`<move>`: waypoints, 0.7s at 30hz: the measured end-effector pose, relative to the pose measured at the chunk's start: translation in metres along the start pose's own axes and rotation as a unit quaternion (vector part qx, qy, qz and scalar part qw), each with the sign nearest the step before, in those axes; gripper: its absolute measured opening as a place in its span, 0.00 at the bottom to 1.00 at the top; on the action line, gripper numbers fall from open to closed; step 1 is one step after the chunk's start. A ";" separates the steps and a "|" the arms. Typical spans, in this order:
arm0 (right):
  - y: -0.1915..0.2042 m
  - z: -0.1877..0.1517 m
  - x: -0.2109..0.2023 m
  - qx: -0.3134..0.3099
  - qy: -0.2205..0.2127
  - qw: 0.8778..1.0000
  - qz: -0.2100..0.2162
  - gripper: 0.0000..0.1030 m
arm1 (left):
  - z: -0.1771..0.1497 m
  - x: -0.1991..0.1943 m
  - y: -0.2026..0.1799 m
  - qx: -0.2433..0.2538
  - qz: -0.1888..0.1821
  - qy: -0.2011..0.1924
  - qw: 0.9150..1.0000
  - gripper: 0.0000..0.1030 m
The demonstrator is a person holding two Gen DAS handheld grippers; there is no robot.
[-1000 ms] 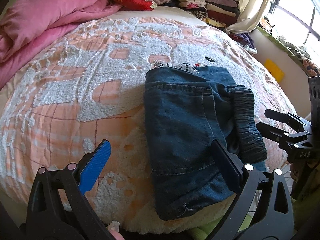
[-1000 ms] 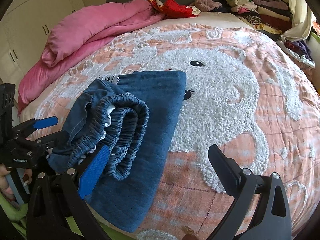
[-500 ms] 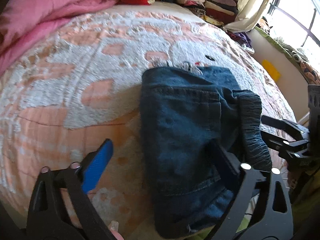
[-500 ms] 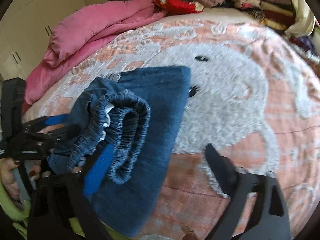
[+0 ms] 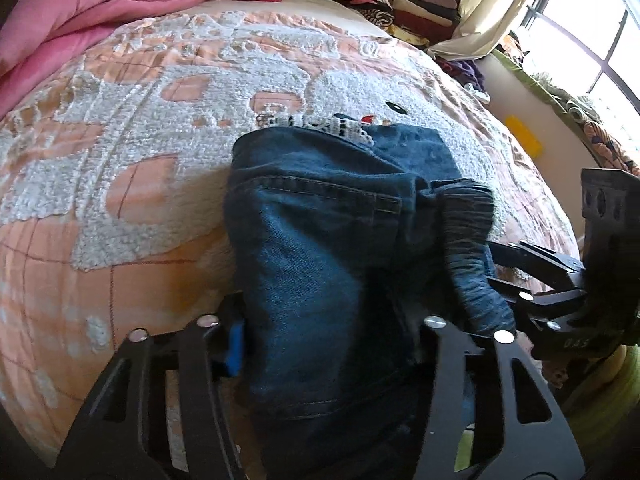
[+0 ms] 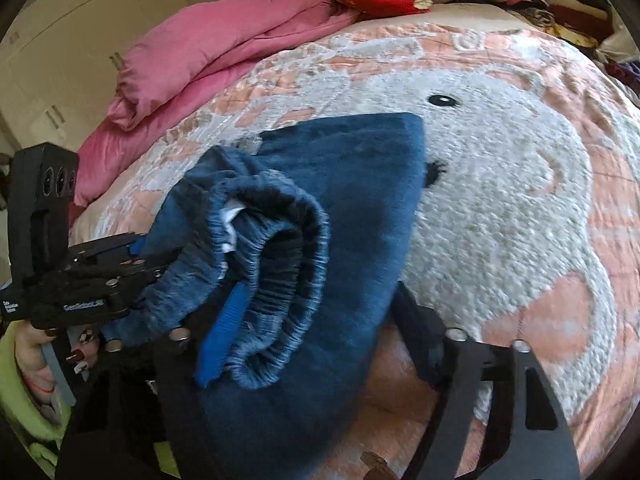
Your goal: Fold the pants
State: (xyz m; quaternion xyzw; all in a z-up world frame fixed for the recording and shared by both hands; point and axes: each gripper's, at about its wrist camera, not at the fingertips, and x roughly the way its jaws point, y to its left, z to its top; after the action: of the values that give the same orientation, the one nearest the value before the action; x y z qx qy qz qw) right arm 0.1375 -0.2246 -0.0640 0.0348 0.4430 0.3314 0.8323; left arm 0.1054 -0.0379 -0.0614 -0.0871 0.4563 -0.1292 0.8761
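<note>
Pants: the folded denim pants [image 5: 320, 248] lie at the near edge of the bed [image 5: 132, 200], on the peach and white bedspread [image 6: 520, 208], with the gathered waistband [image 6: 280, 272] rolled on top toward the near end.

Left gripper: the left gripper [image 5: 332, 344] has its fingers closed in on the near end of the pants, one on each side of the bundle. The blue pad [image 5: 235, 346] presses the left flank. I judge it clamped on the denim.

Right gripper: the right gripper [image 6: 320, 340] has its fingers straddling the waistband end, the blue finger [image 6: 224, 332] against the elastic and the dark one under the outer edge. The gap looks filled with cloth, so I take it as gripping, though the far contact is hidden.

Risk, uneven lift: the two grips sit at one end only. If the bundle is raised, the far layers may hang and unfold.

Risk, waistband: the elastic roll is loose and thick. It could slip out of the right fingers and spring open.

Risk, edge: the pants sit right at the near edge of the bed. A pull toward the person could drag them off.

Risk, snag: the tufted bedspread may catch the lower layer and skew the fold.

Bystanders: the pink duvet [image 6: 224, 52] and the clothes pile [image 5: 396, 0] lie at the far edge, well apart.
</note>
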 end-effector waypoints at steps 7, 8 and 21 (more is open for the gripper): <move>0.021 0.015 -0.018 -0.045 -0.030 0.999 0.006 0.26 | 0.011 -0.013 -0.013 0.023 0.003 -0.012 1.000 0.23; 0.025 0.020 -0.022 -0.052 -0.036 0.998 0.005 0.26 | 0.014 -0.015 -0.014 0.023 -0.001 -0.014 1.000 0.23; 0.020 0.072 -0.031 -0.077 -0.079 0.994 -0.017 0.26 | 0.071 -0.021 -0.016 0.037 0.012 -0.049 0.998 0.23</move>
State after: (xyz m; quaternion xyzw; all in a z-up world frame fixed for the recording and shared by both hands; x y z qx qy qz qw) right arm 0.1695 -0.2101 0.0088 -0.0112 0.3494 0.3465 0.8705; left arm 0.1496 -0.0446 -0.0006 -0.0549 0.4083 -0.1312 0.9017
